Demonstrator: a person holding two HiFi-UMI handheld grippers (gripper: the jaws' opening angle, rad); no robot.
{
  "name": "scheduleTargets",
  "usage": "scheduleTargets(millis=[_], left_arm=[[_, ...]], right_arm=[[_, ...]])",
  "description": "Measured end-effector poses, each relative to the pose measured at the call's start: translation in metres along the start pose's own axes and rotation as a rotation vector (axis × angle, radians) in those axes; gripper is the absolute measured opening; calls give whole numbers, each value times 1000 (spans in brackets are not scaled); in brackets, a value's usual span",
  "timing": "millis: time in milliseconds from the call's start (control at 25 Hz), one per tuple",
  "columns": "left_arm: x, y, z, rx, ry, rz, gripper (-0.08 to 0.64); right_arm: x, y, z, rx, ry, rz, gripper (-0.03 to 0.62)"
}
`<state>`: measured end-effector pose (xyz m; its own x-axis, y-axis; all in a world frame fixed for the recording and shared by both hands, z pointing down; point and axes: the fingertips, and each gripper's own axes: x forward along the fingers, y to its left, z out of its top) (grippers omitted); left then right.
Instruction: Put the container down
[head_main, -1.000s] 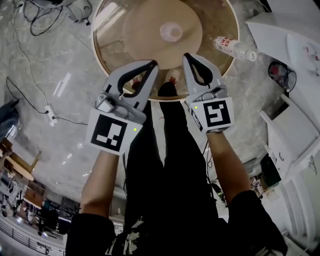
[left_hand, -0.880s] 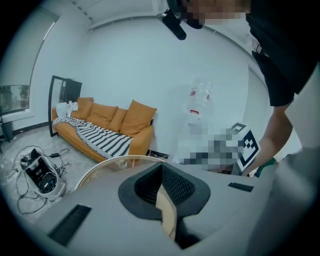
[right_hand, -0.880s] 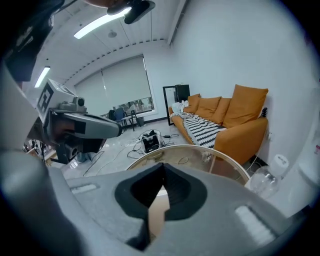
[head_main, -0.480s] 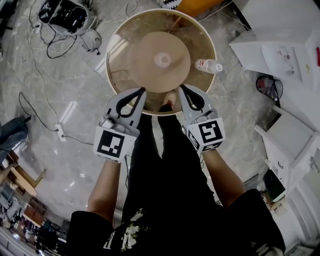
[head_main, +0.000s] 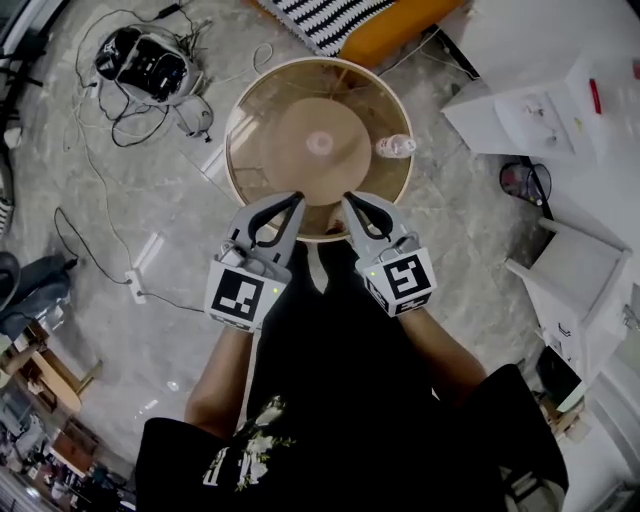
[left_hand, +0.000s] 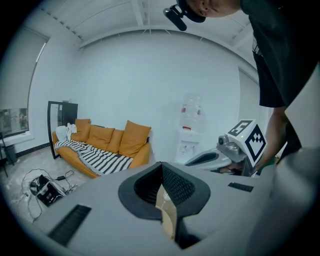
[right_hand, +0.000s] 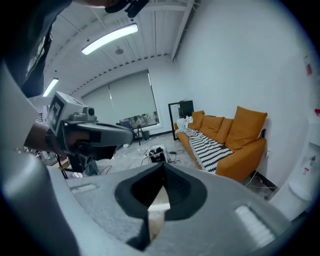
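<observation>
- Both hands are up over the near edge of the round desk (head_main: 250, 175): a clear glass top in a thin pale wooden rim, with a smooth tan disc (head_main: 290, 125) showing at its middle.
- The left gripper (head_main: 296, 200) has its fingers (left_hand: 186, 189) pinched right together. They are black ribbed pads in a grey matte shell, and there's nothing between them, only a sliver of tan showing through the slit.
- It's the same story on the right gripper (head_main: 347, 199): fingers (right_hand: 176, 186) pressed tip to tip and empty.
- Each one carries a white cube with black square markings, the left (head_main: 244, 295) and the right (head_main: 404, 281), on the side away from the desk.
- The container (head_main: 395, 146), a clear plastic bottle with a red and white label, sits on the glass towards the desk's right edge, well apart from both grippers. I can't tell whether it's upright or lying down.
- Beyond the desk's far side is an orange sofa (head_main: 400, 30) with a black and white striped throw (head_main: 335, 18).
- Left of the desk, dark cables (head_main: 100, 150) snake over the glossy grey stone floor (head_main: 150, 330).
</observation>
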<state>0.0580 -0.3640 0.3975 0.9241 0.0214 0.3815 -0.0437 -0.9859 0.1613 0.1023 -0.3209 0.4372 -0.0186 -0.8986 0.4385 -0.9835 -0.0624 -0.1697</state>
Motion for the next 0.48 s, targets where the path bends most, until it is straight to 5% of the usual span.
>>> scheduleTargets(millis=[160, 360, 480], left_arm=[[-20, -12, 19, 72, -28, -26, 12], [-51, -18, 55, -12, -51, 3, 12], [-63, -20, 78, 20, -76, -4, 12]], right_arm=[[-37, 7, 42, 54, -123, -13, -6], [-61, 25, 76, -12, -142, -23, -5], [-65, 34, 98, -64, -171, -32, -5]])
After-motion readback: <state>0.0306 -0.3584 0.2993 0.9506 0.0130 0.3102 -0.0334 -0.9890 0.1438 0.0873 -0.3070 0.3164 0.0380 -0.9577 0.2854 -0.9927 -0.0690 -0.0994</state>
